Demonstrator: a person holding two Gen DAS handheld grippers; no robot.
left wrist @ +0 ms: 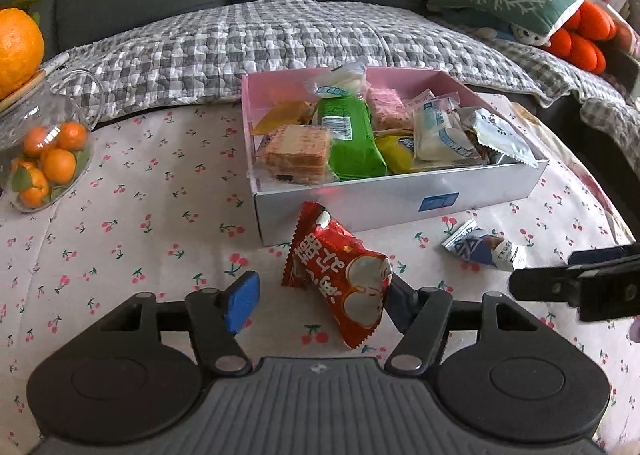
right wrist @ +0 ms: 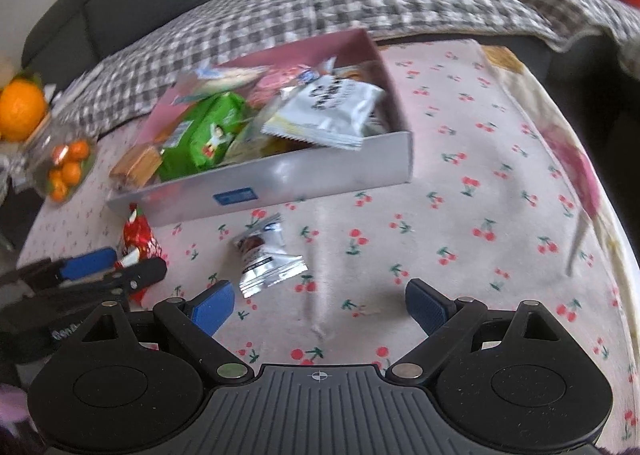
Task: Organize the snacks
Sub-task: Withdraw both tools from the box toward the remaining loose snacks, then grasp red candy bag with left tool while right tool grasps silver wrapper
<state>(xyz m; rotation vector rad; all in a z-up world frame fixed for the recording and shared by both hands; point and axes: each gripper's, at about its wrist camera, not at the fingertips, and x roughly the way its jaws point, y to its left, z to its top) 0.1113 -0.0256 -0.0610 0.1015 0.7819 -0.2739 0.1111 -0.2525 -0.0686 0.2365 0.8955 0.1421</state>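
A: So, the left gripper (left wrist: 316, 303) first: how do its jaws stand?

B: About half apart. The red crinkly snack packet with white lettering (left wrist: 340, 275) stands tilted between the blue pads. The pad on the right side of the left wrist view touches the packet's edge; the pad (left wrist: 242, 301) on the other side stands clear of it, with cloth showing in the gap. So the packet is not clamped.

A: And the right gripper (right wrist: 320, 305)?

B: Wide apart, with nothing between the fingers. Only the pink cherry-print tablecloth (right wrist: 460, 215) lies under it. The small silver-and-blue foil wrapper (right wrist: 266, 259) lies just ahead of its left finger, not touching it.

A: Where do the two packets lie against the box?

B: Both sit on the cloth in front of the white cardboard box with the pink inside (left wrist: 400, 199). The red packet's top corner is close to the box's near wall; whether it touches, I cannot tell. The foil wrapper lies apart from that wall.

A: What is in the box?

B: It is heaped: a green packet (left wrist: 352, 139), wafer biscuits in clear wrap (left wrist: 298, 153), and white pouches, one (right wrist: 328, 111) hanging over the near rim.

A: Any open room?

B: To the right of the box the cloth is bare up to the table's edge. On the left, a clear glass jar of small oranges (left wrist: 48, 159) stands well apart from the box. Beyond lies a grey checked quilt (left wrist: 280, 39).
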